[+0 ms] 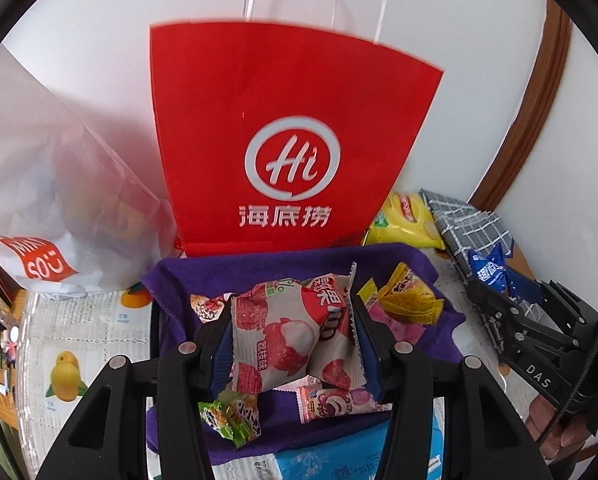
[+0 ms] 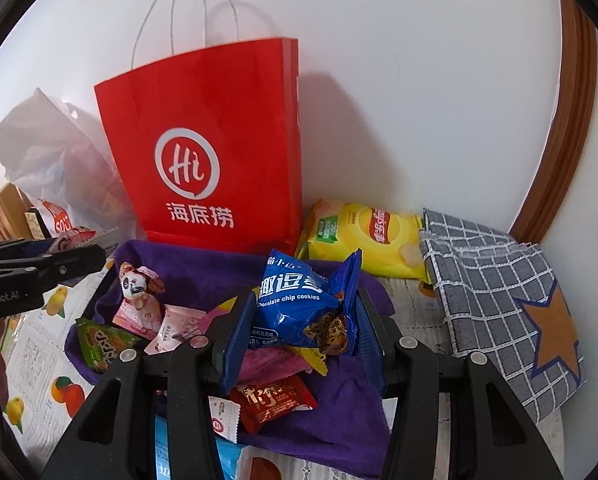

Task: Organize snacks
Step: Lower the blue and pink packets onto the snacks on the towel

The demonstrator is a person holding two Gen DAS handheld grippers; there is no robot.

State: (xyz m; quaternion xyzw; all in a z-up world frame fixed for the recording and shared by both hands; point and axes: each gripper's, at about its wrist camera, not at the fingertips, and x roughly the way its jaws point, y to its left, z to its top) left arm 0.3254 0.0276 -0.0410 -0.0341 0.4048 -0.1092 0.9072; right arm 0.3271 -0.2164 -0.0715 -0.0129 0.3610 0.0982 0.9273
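Left wrist view: left gripper (image 1: 293,342) pinching a pink-and-white lychee snack packet (image 1: 295,336) — both pads press its sides, packet lifted over the purple cloth (image 1: 227,276). Below the fingers on the cloth: green candy (image 1: 231,416) and a pink bear-print wrapper (image 1: 335,400). Just right of the fingertips a yellow wrapper (image 1: 409,300). Straight ahead stands the red paper bag (image 1: 291,136), upright against the wall; contents not visible. Left of it a white plastic bag (image 1: 55,200), slumped. Only this view shows the fruit-print table cover (image 1: 67,372) to the left. At far right, the right gripper (image 1: 487,296) from the side, blue packet at its tip.

Right wrist view: right gripper clamped on a blue chocolate chip cookie packet (image 2: 299,308), jaws nearly closed against its crumpled sides, held above the purple cloth. Under the fingers a red wrapper (image 2: 275,402); left of them a panda-print packet (image 2: 139,284), pink sachets (image 2: 175,328), and a green packet (image 2: 101,346). This view shows in full the yellow chip bag (image 2: 367,240), ahead and right beside the red bag, and the grey checked cloth (image 2: 495,296) with an orange star, far right. Left gripper's side sits at the left edge.
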